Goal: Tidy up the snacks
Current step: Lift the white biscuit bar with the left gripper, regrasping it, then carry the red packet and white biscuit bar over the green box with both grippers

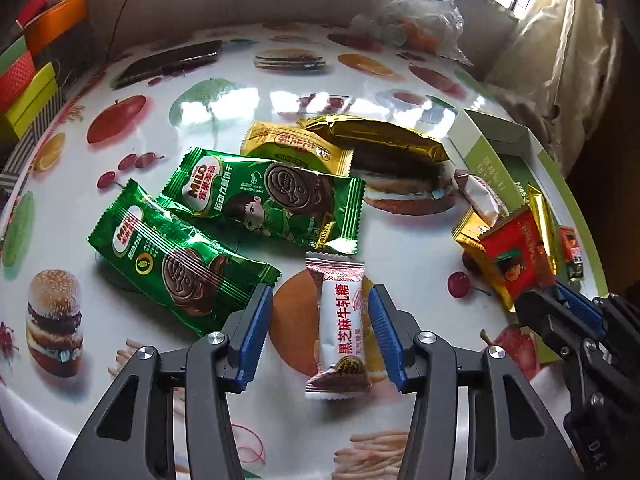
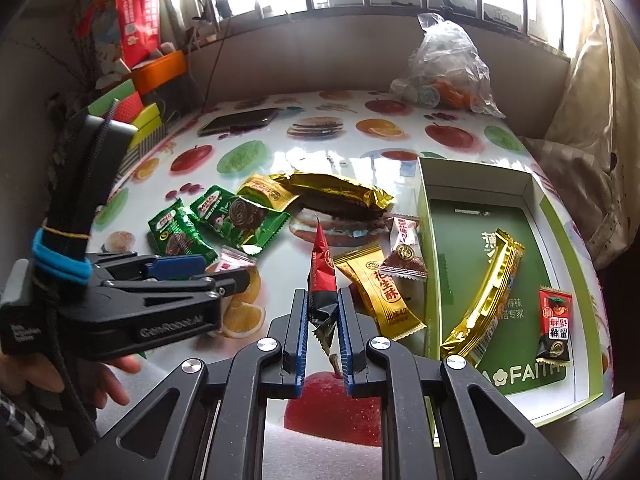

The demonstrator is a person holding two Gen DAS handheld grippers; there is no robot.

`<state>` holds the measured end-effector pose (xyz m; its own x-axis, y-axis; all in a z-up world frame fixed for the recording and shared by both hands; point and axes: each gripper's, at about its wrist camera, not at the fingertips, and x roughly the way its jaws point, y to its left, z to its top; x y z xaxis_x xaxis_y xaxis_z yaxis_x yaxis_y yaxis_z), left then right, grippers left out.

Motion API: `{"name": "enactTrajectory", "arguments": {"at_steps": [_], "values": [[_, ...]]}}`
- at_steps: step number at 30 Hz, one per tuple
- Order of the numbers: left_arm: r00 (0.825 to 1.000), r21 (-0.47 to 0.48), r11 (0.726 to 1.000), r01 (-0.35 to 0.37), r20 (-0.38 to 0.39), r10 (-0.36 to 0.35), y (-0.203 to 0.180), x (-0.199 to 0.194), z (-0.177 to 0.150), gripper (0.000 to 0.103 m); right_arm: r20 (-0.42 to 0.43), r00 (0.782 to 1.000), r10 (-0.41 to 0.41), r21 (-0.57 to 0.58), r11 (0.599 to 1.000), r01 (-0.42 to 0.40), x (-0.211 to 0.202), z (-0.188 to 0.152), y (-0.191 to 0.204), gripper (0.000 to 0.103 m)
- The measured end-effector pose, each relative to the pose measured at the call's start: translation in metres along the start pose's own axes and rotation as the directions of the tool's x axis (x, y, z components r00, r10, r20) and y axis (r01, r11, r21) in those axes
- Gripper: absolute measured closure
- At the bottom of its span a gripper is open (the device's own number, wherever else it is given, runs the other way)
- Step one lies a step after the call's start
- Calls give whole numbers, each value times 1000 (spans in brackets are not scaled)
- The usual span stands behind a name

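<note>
The green box (image 2: 492, 216) on the right of the table (image 1: 400, 92) already holds two snacks: a long gold bar (image 2: 486, 300) and a small red candy (image 2: 554, 328). The right gripper (image 2: 323, 320) is closed tight on a red packet (image 2: 322, 280), not yet in the box. The left gripper (image 1: 320, 312) is half open around a white candy (image 1: 340, 320), which lies on the table, not pressed. Two green biscuit packs (image 1: 264, 196) and several gold packets (image 1: 380, 136) still wait in the middle, so I think most work remains.
</note>
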<state>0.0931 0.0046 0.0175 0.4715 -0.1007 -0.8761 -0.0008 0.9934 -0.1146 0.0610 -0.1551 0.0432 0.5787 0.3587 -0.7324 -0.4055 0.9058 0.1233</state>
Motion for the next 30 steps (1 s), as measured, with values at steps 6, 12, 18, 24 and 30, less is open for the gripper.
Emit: {"name": "enactTrajectory", "arguments": {"at_steps": [6,12,18,24,30], "values": [[1000,34,999,-25,-5,25,-5,2,-1,52,-1,1000,1,2,1000,-1,0,-1,-1,89],[999,66,997,-44,0,44,-9,2,0,77,-2,1000,0,3,1000,0,0,-1,-2,89],[999,83,995,-50,8,50,-11,-1,0,83,3,1000,-5,7,1000,5,-3,-4,-5,89],[999,81,996,-28,38,25,-13,-14,3,83,11,1000,-10,12,1000,10,-9,-3,-6,89],[997,90,996,10,76,-17,-20,-31,7,83,30,999,-20,16,1000,19,-19,-2,-6,89]]}}
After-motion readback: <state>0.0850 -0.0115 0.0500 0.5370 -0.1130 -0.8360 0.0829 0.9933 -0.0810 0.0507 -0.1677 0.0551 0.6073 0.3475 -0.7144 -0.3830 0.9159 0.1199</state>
